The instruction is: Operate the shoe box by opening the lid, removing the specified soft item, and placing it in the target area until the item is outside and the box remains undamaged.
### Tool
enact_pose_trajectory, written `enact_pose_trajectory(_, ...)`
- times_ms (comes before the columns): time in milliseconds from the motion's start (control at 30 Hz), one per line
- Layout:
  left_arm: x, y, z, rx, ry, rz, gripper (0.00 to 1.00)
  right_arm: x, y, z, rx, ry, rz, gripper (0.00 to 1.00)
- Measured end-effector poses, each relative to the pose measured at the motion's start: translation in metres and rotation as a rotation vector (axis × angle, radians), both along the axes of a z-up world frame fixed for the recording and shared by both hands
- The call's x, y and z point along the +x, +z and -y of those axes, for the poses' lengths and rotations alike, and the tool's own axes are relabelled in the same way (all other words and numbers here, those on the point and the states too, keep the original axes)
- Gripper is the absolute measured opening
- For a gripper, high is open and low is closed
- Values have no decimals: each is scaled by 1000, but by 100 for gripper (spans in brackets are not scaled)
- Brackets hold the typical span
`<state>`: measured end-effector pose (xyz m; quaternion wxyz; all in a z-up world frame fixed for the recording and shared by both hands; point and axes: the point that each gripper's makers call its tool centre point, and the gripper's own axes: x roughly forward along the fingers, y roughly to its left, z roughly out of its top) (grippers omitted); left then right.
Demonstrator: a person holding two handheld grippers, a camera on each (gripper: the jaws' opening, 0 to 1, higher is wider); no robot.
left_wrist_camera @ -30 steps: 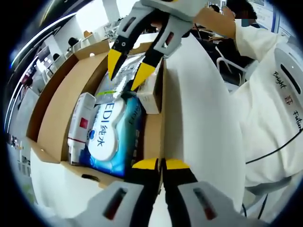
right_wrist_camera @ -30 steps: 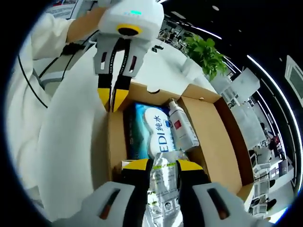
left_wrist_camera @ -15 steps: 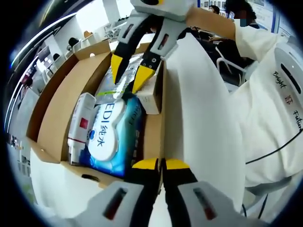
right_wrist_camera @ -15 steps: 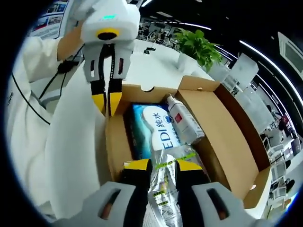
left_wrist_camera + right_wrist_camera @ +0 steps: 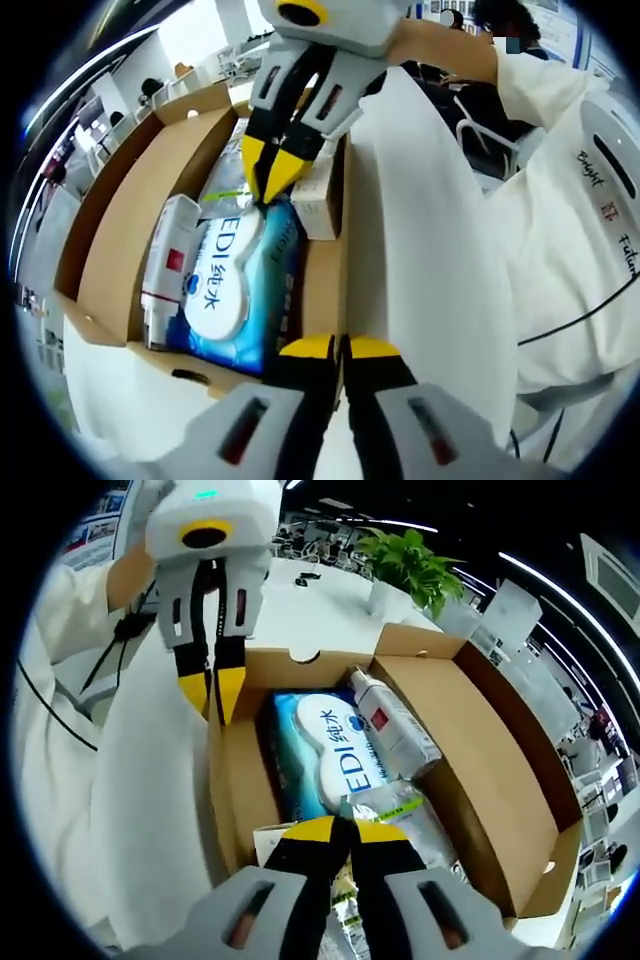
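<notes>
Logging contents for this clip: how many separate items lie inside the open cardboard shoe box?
4: a blue wet-wipes pack in the middle, a white bottle beside it, a silvery foil pouch by the right gripper, a small white carton. More may be hidden.

The wipes pack [image 5: 325,755] half hides the silver pouch [image 5: 395,810] (label unreadable).

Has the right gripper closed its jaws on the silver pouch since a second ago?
Yes. In the left gripper view, the right gripper stood open above the silver pouch; now its jaws have shut on it, lower against the cardboard box.
</notes>
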<state>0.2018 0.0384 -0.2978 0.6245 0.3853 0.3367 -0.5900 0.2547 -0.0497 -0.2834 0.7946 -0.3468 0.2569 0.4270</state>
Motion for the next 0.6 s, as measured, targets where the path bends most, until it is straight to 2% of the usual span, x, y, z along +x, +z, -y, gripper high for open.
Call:
enact_pose_trajectory(100, 0, 0, 0, -2, 1, 1, 3, 0, 0, 0, 10, -4, -6, 2)
enact_pose_trajectory(267, 1, 0, 0, -10, 3, 19, 3, -1, 3, 0, 84, -17, -54, 0)
enact_pose_trajectory(367, 1, 1, 0, -15, -1, 3, 3, -2, 4, 0, 108, -10, -76, 0)
enact_pose_trajectory(400, 0, 0, -1, -10, -3, 0, 3, -4, 7, 0, 134, -22, -109, 0)
enact_pose_trajectory(433, 0, 0, -1, -8, -3, 0, 3, -3, 11, 0, 148, -29, -115, 0)
enact_pose_trajectory(600, 0, 0, -1, -9, 6, 7, 3, -1, 32, 1, 157, -46, -110, 0)
